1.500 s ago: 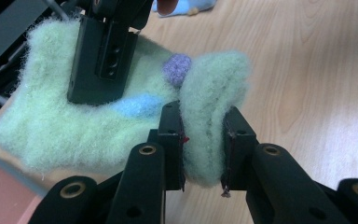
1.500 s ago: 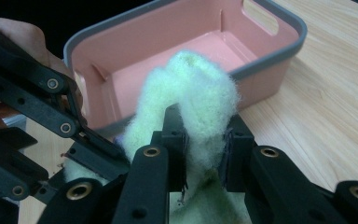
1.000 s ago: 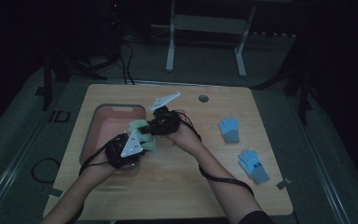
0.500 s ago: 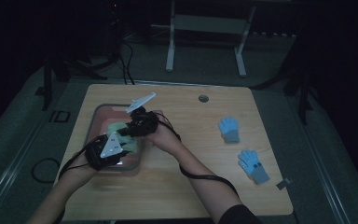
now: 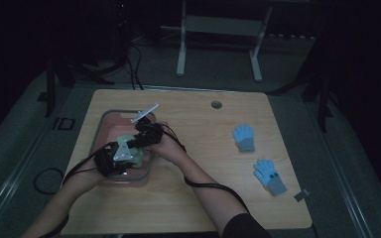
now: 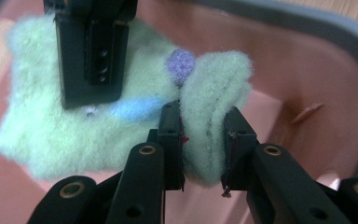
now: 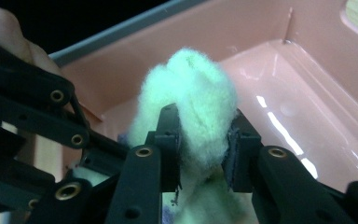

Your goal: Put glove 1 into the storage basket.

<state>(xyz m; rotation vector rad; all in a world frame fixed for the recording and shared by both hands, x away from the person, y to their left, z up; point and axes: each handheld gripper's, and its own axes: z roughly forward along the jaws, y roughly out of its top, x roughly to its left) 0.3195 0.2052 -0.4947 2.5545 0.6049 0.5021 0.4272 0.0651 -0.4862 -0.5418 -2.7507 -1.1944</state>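
A fuzzy pale green glove [image 6: 74, 121] with a purple dot and a blue patch hangs over the pink tub [image 5: 110, 124] at the table's left. My left gripper [image 6: 203, 144] is shut on a folded edge of it. My right gripper [image 7: 200, 144] is shut on another bunched part [image 7: 191, 107], and its black jaws reach down onto the glove at the top of the left gripper view. In the high view both grippers [image 5: 129, 148] meet over the tub, the glove [image 5: 136, 157] between them.
Two blue gloves [image 5: 244, 137] [image 5: 269, 174] lie on the wooden table's right side. A round hole [image 5: 216, 104] sits near the far edge. The tub's grey rim [image 6: 279, 18] and pink walls [image 7: 261, 28] surround the jaws closely. Cables trail off the front left.
Both hands carried the green glove leftward from the table's middle to over the pink tub, and lower into it.
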